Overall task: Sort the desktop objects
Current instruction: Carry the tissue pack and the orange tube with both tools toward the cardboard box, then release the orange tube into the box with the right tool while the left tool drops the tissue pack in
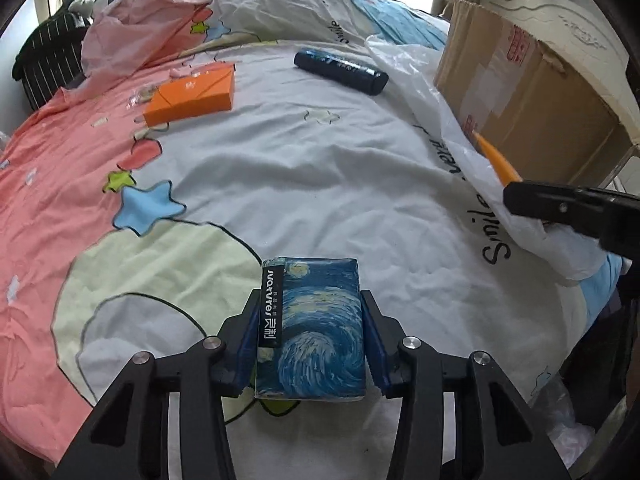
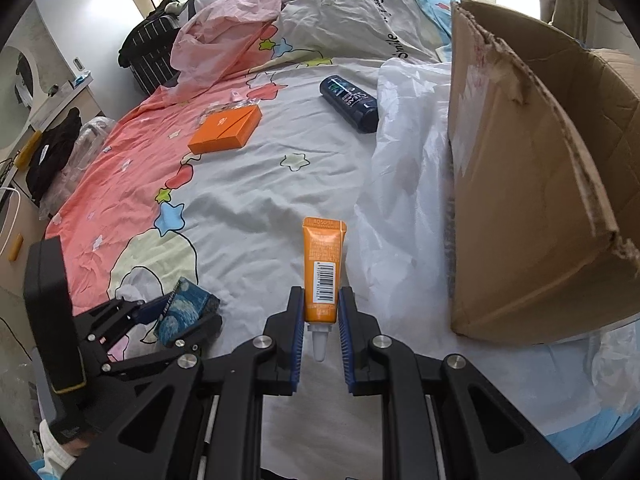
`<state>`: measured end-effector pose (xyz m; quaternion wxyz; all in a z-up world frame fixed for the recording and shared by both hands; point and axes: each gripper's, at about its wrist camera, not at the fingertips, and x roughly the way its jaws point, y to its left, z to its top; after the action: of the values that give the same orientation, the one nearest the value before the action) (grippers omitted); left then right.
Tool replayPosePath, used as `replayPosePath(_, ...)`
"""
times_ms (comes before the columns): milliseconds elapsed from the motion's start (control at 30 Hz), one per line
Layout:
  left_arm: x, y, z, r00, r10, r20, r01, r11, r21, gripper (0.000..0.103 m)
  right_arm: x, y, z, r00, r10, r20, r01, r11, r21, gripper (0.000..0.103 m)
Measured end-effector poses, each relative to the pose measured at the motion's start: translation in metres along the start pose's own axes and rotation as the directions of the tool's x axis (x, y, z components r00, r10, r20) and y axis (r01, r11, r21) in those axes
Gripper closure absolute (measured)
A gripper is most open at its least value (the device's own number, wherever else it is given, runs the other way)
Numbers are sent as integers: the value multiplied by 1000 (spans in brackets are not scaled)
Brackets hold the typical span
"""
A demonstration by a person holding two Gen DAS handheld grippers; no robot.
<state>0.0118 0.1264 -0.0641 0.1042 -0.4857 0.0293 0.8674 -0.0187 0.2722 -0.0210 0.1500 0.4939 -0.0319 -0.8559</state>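
Observation:
My left gripper [image 1: 310, 304] is shut on a blue starry-night tissue pack [image 1: 314, 328], held just above the bedspread; it also shows in the right wrist view [image 2: 184, 310]. My right gripper [image 2: 322, 300] is shut on an orange tube [image 2: 322, 268], cap end toward the camera; its tip shows in the left wrist view [image 1: 496, 158]. An orange box [image 1: 192, 94] [image 2: 226, 128] and a dark blue bottle [image 1: 340, 70] [image 2: 350, 102] lie farther back on the bed. A cardboard box [image 2: 532, 184] [image 1: 520, 92] stands at the right.
A white plastic bag [image 2: 404, 184] lies under and beside the cardboard box. A pink crumpled sheet [image 2: 228, 24] is heaped at the bed's far end. A black striped suitcase [image 2: 150, 58] stands beyond the bed, with a desk at the left.

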Motion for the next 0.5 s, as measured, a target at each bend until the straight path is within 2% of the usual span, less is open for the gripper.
replayPosePath(233, -33, -11, 25, 996, 16, 84, -21, 998, 55, 56, -16, 3, 6, 999, 3, 36, -2, 1000, -9, 88)
replayPosePath(367, -52, -23, 50, 990, 11, 137, -23, 996, 90, 56, -46, 2, 13, 994, -14, 105, 16, 1000, -13, 88)
replayPosePath(500, -70, -42, 76, 982, -52, 181, 30, 992, 121, 56, -81, -8, 20, 982, -36, 184, 35, 999, 8, 88)
